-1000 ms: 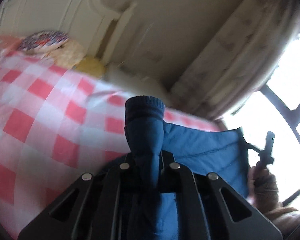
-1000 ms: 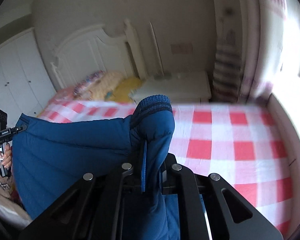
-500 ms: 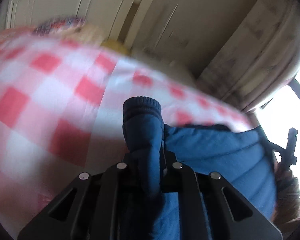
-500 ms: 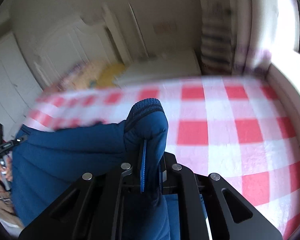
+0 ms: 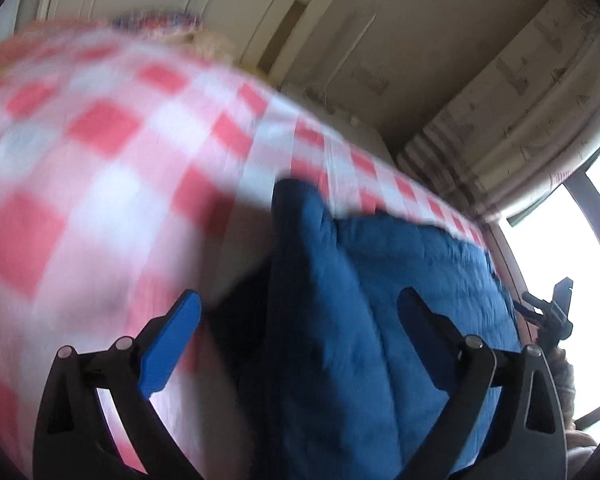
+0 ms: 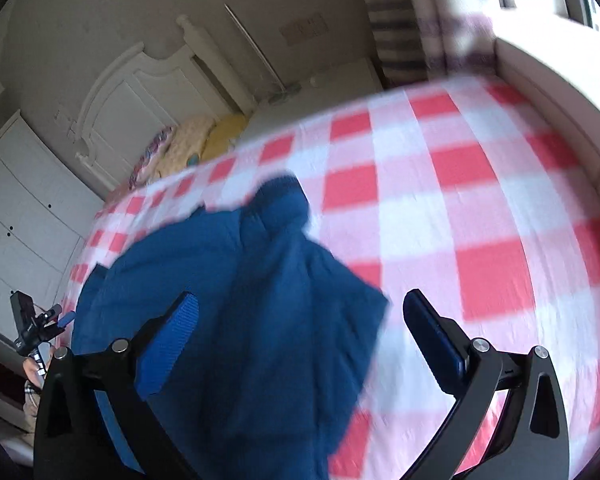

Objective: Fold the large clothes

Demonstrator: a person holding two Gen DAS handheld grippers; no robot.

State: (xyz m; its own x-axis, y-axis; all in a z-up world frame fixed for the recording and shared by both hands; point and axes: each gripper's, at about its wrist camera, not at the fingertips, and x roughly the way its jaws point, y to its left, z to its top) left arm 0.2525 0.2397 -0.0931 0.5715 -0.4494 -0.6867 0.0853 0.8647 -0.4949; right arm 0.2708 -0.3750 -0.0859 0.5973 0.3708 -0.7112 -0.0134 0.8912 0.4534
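Left tongs point(image 5: 298, 344): jaws spread wide, blue pads well apart, gripping nothing. Right tongs point(image 6: 300, 344): likewise spread wide and holding nothing. The blue jacket point(image 6: 236, 304) lies on the bed point(image 6: 480, 208), which is covered by a red-and-white checked sheet; the garment is a padded, quilted item, bunched and rumpled rather than flat. In the right wrist view one sleeve point(image 6: 284, 200) runs away from the camera with its darker ribbed cuff farthest off, and the jacket body spreads to the left and passes under the open jaws. In the left wrist view the jacket point(image 5: 380, 320) fills the lower centre and right, with another sleeve point(image 5: 300, 216) reaching forward between the two pads; whether the pads touch the fabric cannot be told. Both views are motion-blurred, the left more heavily, so fine detail of the cloth is unreliable. At the head of the bed, pillows point(image 6: 196, 140) rest against a white headboard point(image 6: 140, 92). A white wardrobe point(image 6: 16, 216) stands at the left of the right wrist view. A curtain point(image 5: 512, 120) hangs beside a bright window point(image 5: 572, 240) at the right of the left wrist view. Each view shows the opposite tool at the frame edge, beside the jacket.
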